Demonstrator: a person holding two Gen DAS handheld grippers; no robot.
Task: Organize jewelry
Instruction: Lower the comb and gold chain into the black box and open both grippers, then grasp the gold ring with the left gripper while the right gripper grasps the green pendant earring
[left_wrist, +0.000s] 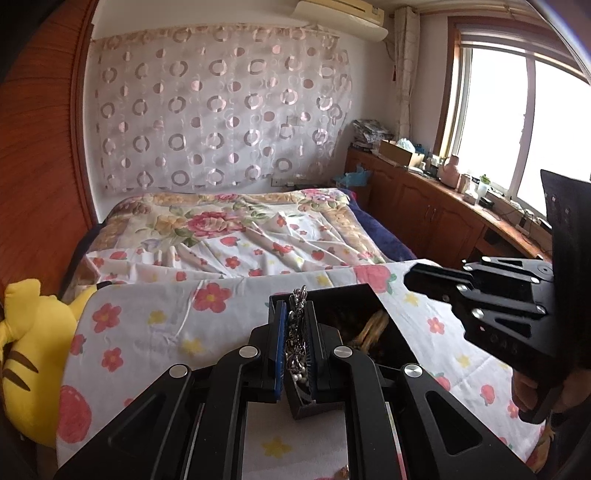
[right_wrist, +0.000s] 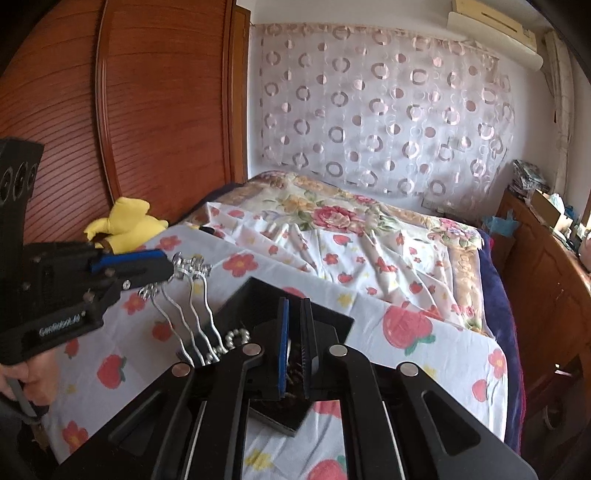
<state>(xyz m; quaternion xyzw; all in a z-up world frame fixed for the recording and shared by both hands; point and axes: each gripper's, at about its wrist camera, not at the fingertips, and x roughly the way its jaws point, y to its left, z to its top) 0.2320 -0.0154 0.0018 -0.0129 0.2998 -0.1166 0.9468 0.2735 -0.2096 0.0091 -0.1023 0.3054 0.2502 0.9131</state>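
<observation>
A black open jewelry box sits on a floral cloth over a raised surface; it also shows in the right wrist view. My left gripper is shut on a silver chain necklace, held above the box; in the right wrist view the left gripper holds the chain, which hangs down into the box. My right gripper is over the box with its blue pads nearly together and nothing visibly clamped between them. Its body shows at the right in the left wrist view. Brown jewelry lies inside the box.
A bed with a floral quilt lies beyond the cloth. A yellow plush toy lies at the left, also visible in the right wrist view. A wooden wardrobe stands at left; cluttered wooden cabinets run under the window.
</observation>
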